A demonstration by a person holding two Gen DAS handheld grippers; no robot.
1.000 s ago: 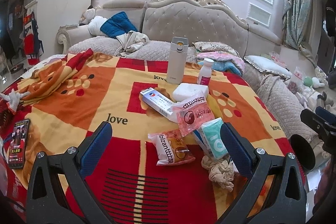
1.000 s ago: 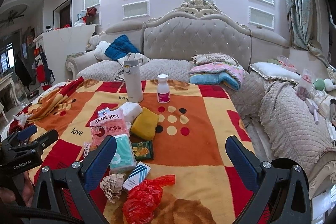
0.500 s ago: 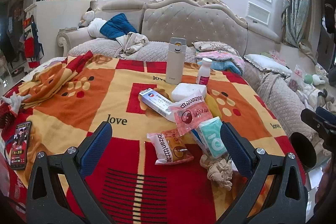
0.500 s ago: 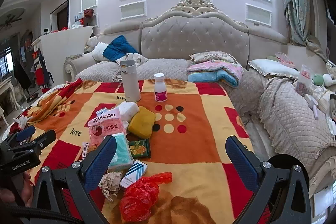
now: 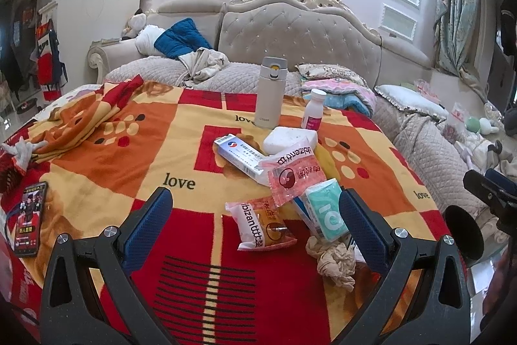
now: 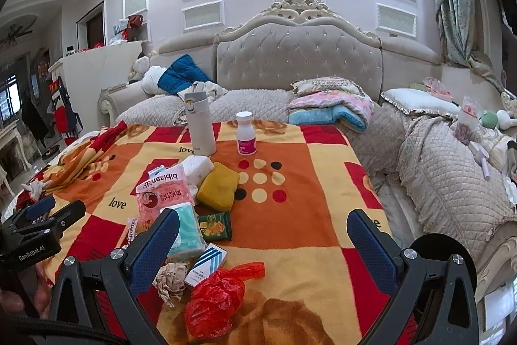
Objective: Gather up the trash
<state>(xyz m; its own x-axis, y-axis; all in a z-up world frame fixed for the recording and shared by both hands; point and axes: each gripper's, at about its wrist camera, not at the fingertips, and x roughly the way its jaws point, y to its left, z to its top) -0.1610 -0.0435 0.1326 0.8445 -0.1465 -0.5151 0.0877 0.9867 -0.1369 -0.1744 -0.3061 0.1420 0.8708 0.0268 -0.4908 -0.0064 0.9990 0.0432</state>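
big red, orange and yellow blanket (image 5: 106, 157) printed with "love" covers the surface in front of me, tufted sofa (image 6: 297, 60) behind it; beige thermos (image 5: 270, 92) stands upright at the far side, white bottle with pink label (image 6: 246, 134) just beside it to the right; dark phone (image 5: 28, 219) lies flat near the blanket's left edge, well apart from the pile; trash is clustered mid-blanket: yellow sponge (image 6: 218, 186) touching a white sponge (image 6: 197, 167), pink snack bag (image 5: 295, 178) overlapping a long white and blue box (image 5: 240, 157), teal tissue pack (image 5: 324, 212), orange snack packet (image 5: 261, 223) nearest me on the left, red plastic bag (image 6: 215, 299) nearest on the right, small blue-striped box (image 6: 206, 264), green packet (image 6: 216, 225), crumpled paper ball (image 5: 334, 257); my left claw (image 5: 253, 222) is wide open, holding nothing, hovering over the orange packet; my right claw (image 6: 263, 244) also wide open and empty, above the near edge of the pile.
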